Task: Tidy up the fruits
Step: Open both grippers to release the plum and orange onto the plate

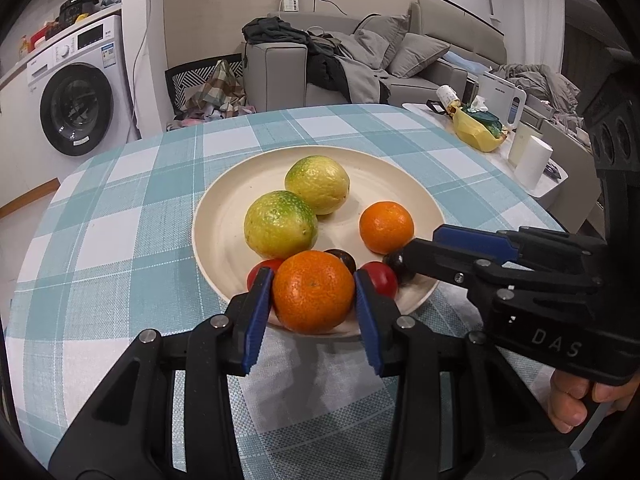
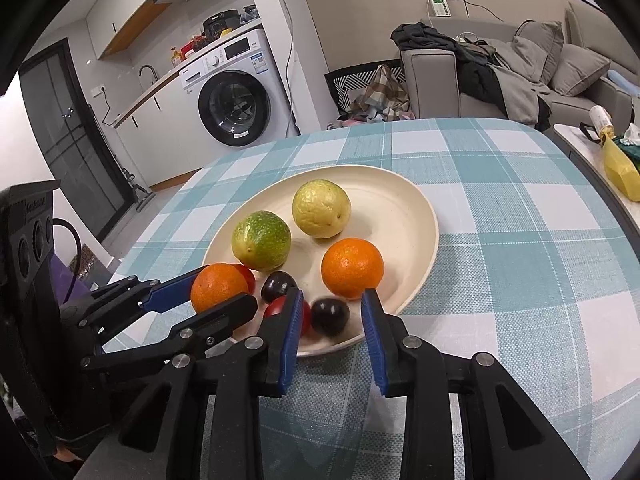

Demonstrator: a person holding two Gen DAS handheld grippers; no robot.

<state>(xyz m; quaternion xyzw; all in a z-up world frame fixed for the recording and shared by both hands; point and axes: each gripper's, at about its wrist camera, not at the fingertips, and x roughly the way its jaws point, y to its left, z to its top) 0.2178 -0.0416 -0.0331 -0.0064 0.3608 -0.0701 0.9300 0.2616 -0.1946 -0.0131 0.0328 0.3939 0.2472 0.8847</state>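
Observation:
A cream plate (image 1: pixel 404 184) (image 2: pixel 416 216) on the checked tablecloth holds two yellow-green citrus fruits (image 1: pixel 280 225) (image 2: pixel 321 209), a second orange (image 1: pixel 386 227) (image 2: pixel 352 268), two red tomatoes (image 1: pixel 383 278) (image 2: pixel 276 307) and two dark plums (image 1: pixel 343 259) (image 2: pixel 330 316). My left gripper (image 1: pixel 314 290) is shut on an orange (image 1: pixel 313 291) (image 2: pixel 218 287) at the plate's near rim. My right gripper (image 2: pixel 330 306) is open, with its fingertips on either side of a dark plum at the plate's near edge, not touching it; it shows in the left wrist view (image 1: pixel 416 256).
The round table's far edge (image 1: pixel 280 112) faces a washing machine (image 1: pixel 76 108) and a grey sofa (image 1: pixel 400 64) with clothes. A side table at the right holds a yellow bag (image 1: pixel 476 132) and white cups (image 1: pixel 532 160).

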